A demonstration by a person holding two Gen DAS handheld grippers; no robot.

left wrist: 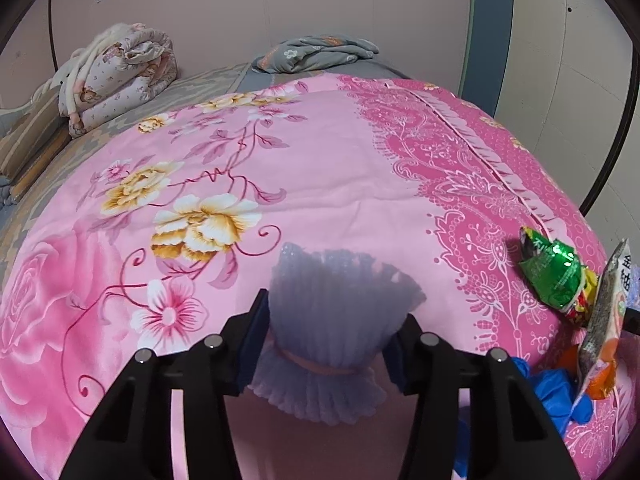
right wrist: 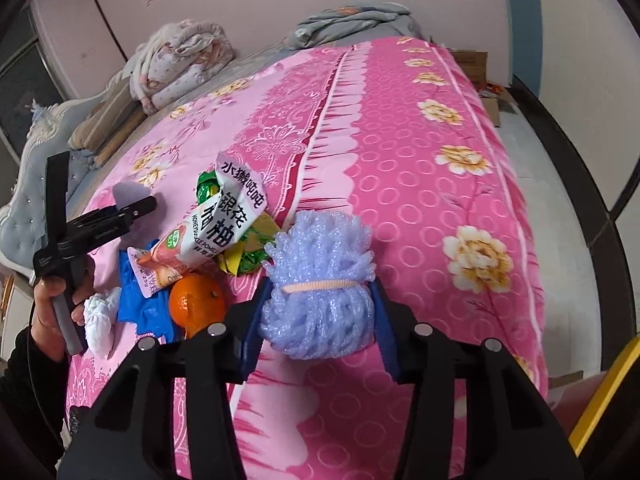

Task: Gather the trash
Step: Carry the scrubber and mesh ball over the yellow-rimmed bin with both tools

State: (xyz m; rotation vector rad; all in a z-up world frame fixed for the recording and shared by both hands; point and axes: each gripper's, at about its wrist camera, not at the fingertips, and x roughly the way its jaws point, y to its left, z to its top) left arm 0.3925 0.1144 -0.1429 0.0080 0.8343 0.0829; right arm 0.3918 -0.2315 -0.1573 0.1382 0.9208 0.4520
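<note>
Right wrist view is showing the right gripper (right wrist: 318,312) clamping a foam net (right wrist: 318,280) at its banded waist, the trash pile (right wrist: 208,240) lying just left. The left gripper (left wrist: 326,344) is pinching another net (left wrist: 336,320), the pile sitting to its right.

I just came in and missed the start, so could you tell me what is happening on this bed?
A person is collecting trash off a pink floral quilt, a gripper in each hand. The left gripper is closed on a lavender foam net; the right gripper is closed on a second foam net. Beside them still lie a juice pouch, green wrappers, an orange, a blue glove and a white wad.
</note>
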